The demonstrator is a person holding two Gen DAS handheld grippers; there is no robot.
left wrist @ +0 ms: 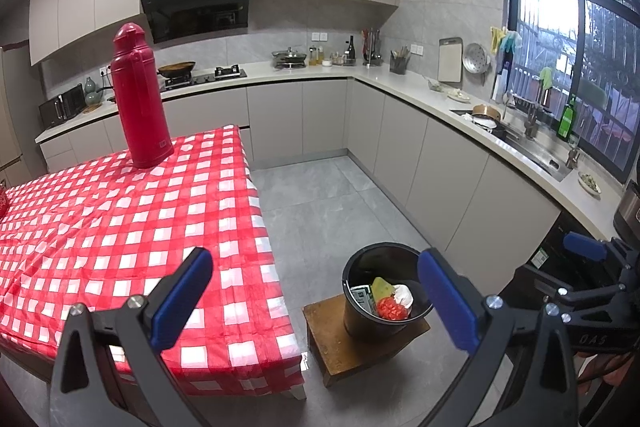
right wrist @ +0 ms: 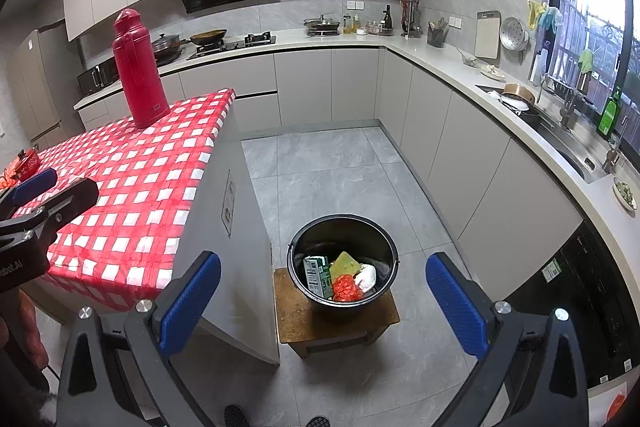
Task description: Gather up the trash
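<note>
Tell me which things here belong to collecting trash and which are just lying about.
Job:
black bucket
carton, yellow sponge, red wrapper, white wad inside it
wooden stool under it

Lying about:
red thermos
checked tablecloth
green bottle

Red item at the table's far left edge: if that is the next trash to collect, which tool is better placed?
Left, probably: left tool hangs open over the checked tablecloth, nearer the red item; right tool faces the bucket.
</note>
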